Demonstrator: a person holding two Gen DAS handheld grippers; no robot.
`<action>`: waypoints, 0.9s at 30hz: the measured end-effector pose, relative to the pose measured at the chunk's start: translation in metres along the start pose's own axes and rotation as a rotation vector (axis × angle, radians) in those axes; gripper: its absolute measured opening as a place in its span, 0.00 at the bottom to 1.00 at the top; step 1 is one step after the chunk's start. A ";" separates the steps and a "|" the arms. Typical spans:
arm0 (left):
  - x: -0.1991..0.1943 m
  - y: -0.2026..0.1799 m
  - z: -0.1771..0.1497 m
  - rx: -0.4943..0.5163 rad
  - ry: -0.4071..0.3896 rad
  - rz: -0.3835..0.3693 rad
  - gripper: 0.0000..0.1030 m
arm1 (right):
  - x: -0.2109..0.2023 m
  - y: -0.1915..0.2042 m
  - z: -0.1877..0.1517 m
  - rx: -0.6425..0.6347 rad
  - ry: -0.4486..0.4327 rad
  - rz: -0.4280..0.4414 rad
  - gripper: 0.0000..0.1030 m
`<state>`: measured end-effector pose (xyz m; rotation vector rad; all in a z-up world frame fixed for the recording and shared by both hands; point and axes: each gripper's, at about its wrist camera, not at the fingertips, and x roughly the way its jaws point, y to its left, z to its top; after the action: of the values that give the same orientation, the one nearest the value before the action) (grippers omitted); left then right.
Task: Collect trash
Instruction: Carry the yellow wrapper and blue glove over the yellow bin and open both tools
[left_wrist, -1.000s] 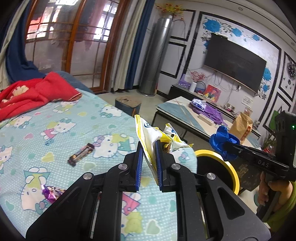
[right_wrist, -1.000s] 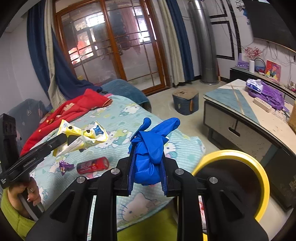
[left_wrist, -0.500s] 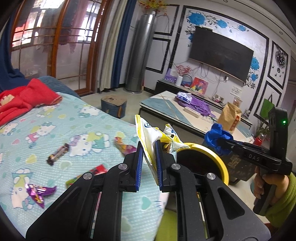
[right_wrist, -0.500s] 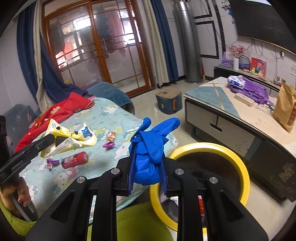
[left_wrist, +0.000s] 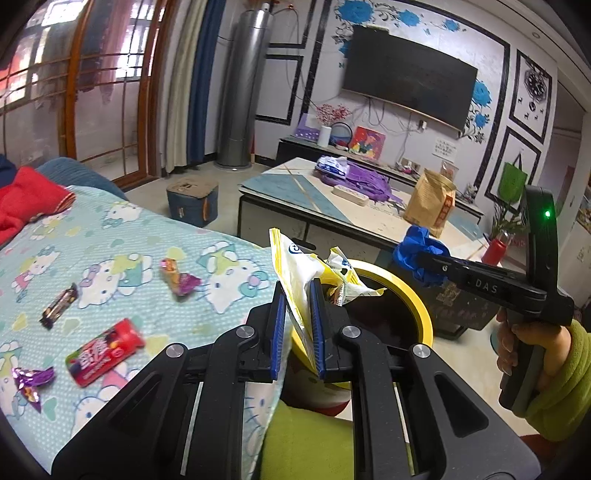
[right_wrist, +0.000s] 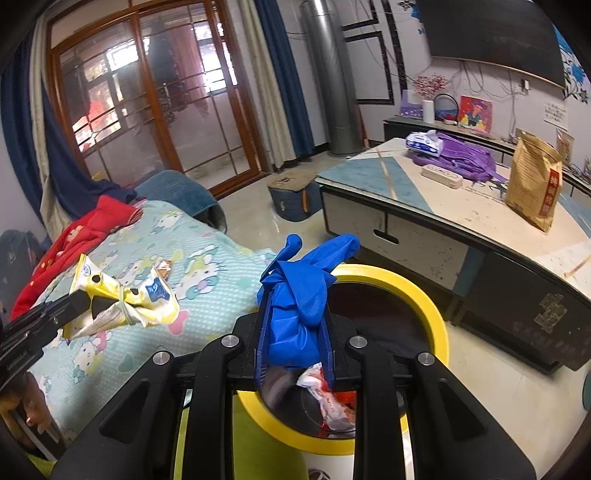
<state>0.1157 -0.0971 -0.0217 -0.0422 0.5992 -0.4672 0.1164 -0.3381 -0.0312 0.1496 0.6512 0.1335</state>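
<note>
Left tool (left_wrist: 297, 325) clamped on a crumpled yellow-and-white snack wrapper (left_wrist: 303, 273), pinched low with most of it sticking up past the pads; right tool (right_wrist: 293, 332) clamped on a bunched blue nitrile glove (right_wrist: 299, 295), fingers of the glove flopping out the top. Both loads look near weightless, limp and slick: film wrapper crinkles and can slide, the glove is stretchy and may cling to the pads on release, so I'd expect a wide opening or a shake is needed. Yellow-rimmed trash bin (right_wrist: 424, 306) sits just beyond both tools, at 1 o'clock from the left one, already holding red-and-white wrappers. More trash on the Hello Kitty bedsheet (left_wrist: 122, 236): red candy pack (left_wrist: 105, 350) at 9 o'clock, dark chocolate bar (left_wrist: 59, 305) at 10, purple foil wrapper (left_wrist: 31, 380) at 8, orange-purple wrapper (left_wrist: 179, 277) at 11. The flat ones need an edge pinch.
</note>
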 end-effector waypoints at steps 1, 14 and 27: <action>0.003 -0.004 0.000 0.009 0.005 -0.004 0.08 | 0.000 -0.001 0.000 0.002 0.000 -0.004 0.21; 0.040 -0.046 -0.011 0.091 0.086 -0.068 0.08 | 0.010 -0.032 -0.002 0.059 -0.003 -0.048 0.21; 0.081 -0.072 -0.025 0.160 0.153 -0.096 0.08 | 0.021 -0.052 -0.005 0.106 0.023 -0.038 0.21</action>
<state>0.1311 -0.1940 -0.0728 0.1180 0.7101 -0.6139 0.1342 -0.3852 -0.0571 0.2382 0.6835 0.0641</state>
